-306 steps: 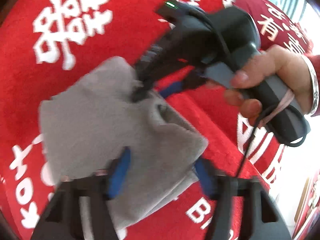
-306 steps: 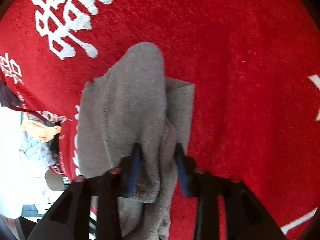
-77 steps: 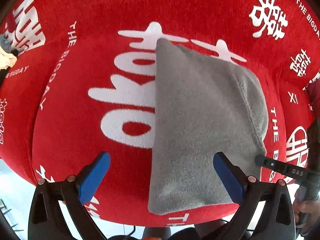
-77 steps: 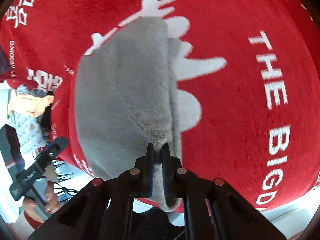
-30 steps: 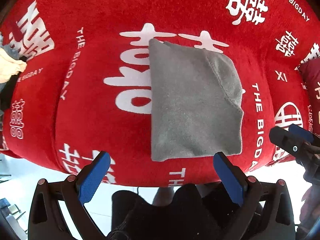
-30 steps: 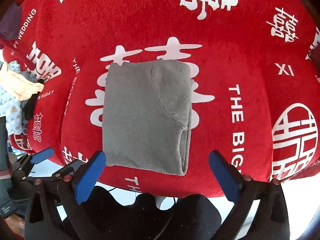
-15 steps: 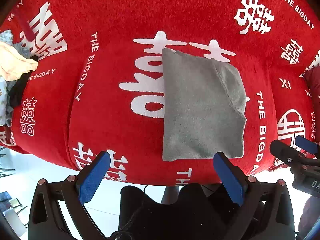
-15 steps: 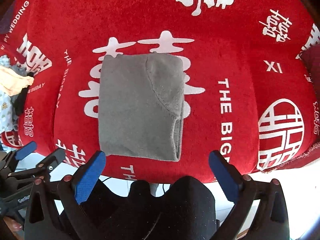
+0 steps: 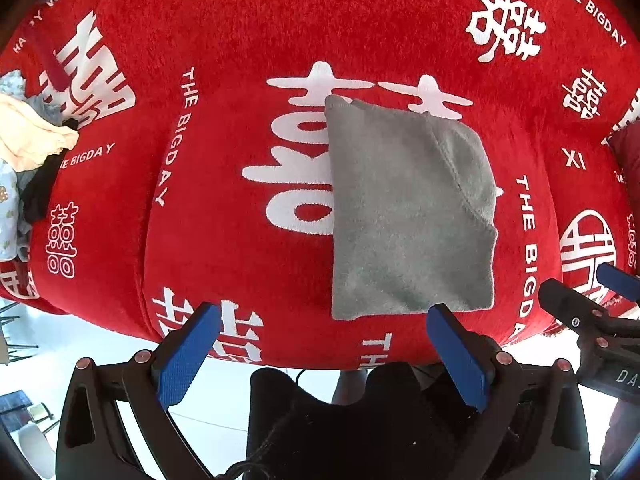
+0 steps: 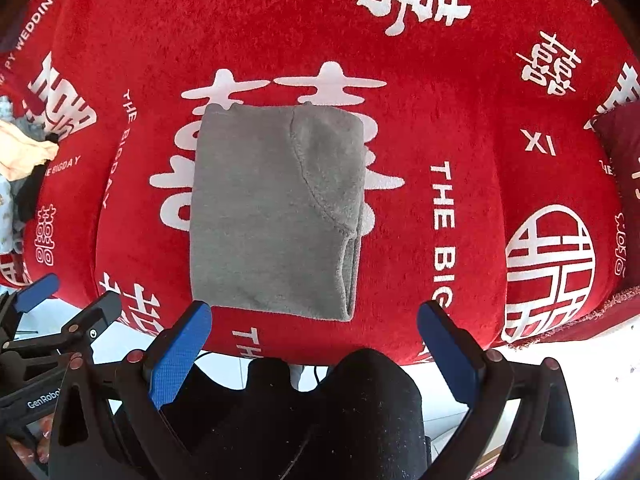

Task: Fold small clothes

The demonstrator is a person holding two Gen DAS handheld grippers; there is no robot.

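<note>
A grey garment point(image 10: 276, 216) lies folded into a compact rectangle on a red blanket point(image 10: 460, 80) printed with white characters, at the centre of the right wrist view and right of centre in the left wrist view. Its edges are squared and a curved seam runs down its right part, so the fold looks finished and the piece appears to have been laid flat to keep its shape.

Both tools are held back over the near edge of the blanket, above the person's dark-clad knees, which suggests the piece is being left alone. The right gripper point(image 10: 316, 344) has its blue pads spread wide with nothing between them; the garment's near edge sits just above and between the pads, untouched. The left gripper point(image 9: 320, 348) is likewise wide apart and empty, the garment's lower right corner just above its right pad (whether they touch cannot be told).

A heap of other clothes point(image 9: 28, 148) waits at the left edge.
</note>
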